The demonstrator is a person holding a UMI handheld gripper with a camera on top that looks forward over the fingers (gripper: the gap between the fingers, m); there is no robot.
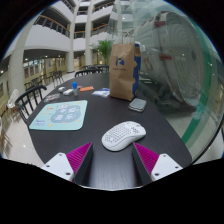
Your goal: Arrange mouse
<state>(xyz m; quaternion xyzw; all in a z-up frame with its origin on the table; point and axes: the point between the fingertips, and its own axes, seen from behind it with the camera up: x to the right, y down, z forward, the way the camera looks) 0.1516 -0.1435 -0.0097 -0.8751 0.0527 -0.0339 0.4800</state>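
Observation:
A white mouse [123,133] lies on the dark table [100,110], just ahead of my fingers and a little to the right of the middle. A light blue mouse mat [60,115] lies further off to the left of the mouse. My gripper [112,156] is open and empty, its magenta pads [80,157] standing wide apart with bare table between them. The mouse is beyond the fingertips, not between them.
A brown paper bag [123,72] stands upright at the far side of the table. A small grey flat thing [137,104] lies in front of it. Small items [78,90] lie at the far left. Black chairs [30,98] stand along the left edge.

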